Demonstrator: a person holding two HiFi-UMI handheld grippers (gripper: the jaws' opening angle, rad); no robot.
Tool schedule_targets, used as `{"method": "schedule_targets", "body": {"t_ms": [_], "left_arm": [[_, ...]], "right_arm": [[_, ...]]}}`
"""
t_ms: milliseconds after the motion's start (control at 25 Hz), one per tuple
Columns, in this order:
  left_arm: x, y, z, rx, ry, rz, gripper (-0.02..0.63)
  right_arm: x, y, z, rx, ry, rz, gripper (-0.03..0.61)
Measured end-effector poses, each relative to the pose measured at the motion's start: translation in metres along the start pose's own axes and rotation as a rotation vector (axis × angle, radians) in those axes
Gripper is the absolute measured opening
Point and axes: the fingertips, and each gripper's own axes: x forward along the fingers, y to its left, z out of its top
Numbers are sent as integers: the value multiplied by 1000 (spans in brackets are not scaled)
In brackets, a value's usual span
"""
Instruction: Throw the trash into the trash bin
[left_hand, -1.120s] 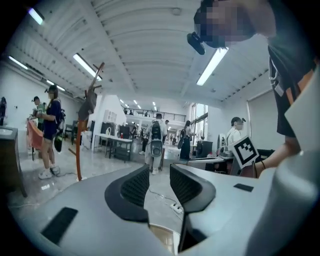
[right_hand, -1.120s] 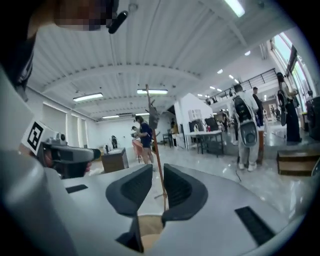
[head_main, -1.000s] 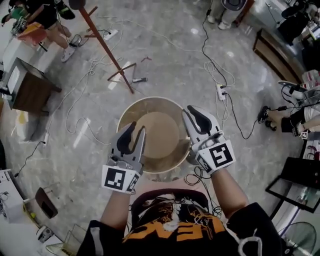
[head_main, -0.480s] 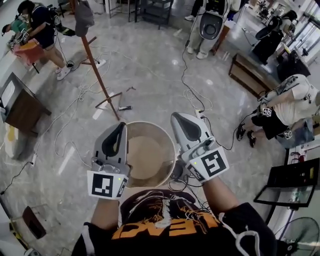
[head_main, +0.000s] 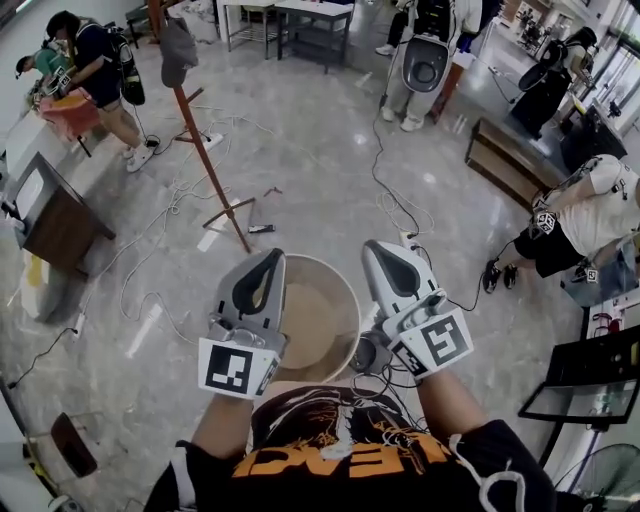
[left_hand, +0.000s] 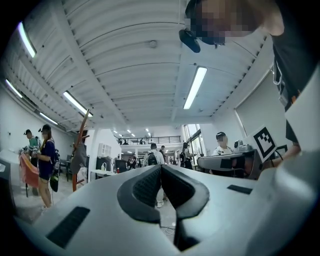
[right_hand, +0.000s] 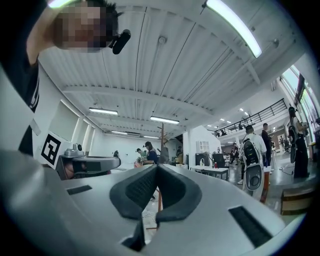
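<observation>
The round trash bin (head_main: 347, 292), tan inside, stands on the marble floor right in front of me in the head view. My left gripper (head_main: 271, 257) hangs over its left rim and my right gripper (head_main: 373, 248) over its right rim. Both point forward, roughly level. In the left gripper view the left gripper (left_hand: 161, 166) has its dark pads pressed together with nothing between them. The right gripper (right_hand: 156, 165) looks the same in its own view. No trash shows in either gripper, and the grippers hide part of the bin's inside.
A wooden coat stand (head_main: 207, 165) rises beyond the bin on the left, with cables (head_main: 150, 265) trailing over the floor. A power strip (head_main: 408, 240) lies behind the bin. A dark cabinet (head_main: 55, 225) is at left, a bench (head_main: 505, 160) and a seated person (head_main: 585, 215) at right.
Both grippers have risen from down at the bin's mouth to above its rim. The left jaws, apart a second ago, have closed. My view has tilted up toward the room.
</observation>
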Motion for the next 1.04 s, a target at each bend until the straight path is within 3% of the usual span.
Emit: {"method": "schedule_targets", "body": {"t_ms": [120,280,440,1040], "left_arm": [[5,-5,-4,23,17,-9,23],[13,-13,-3,-5,-3,-11,23],[4,-32,-10,56,40,-33,23],[10,-83,10,86,-26,-94,23]], "right_arm": [[-1,-7,-7,3,12,-12,14],[-1,-13,-17,17,13,-13,14],[-18,-8,-15,21,-1,-2,14],[-64,-21,10,-32,-49,-36,14]]}}
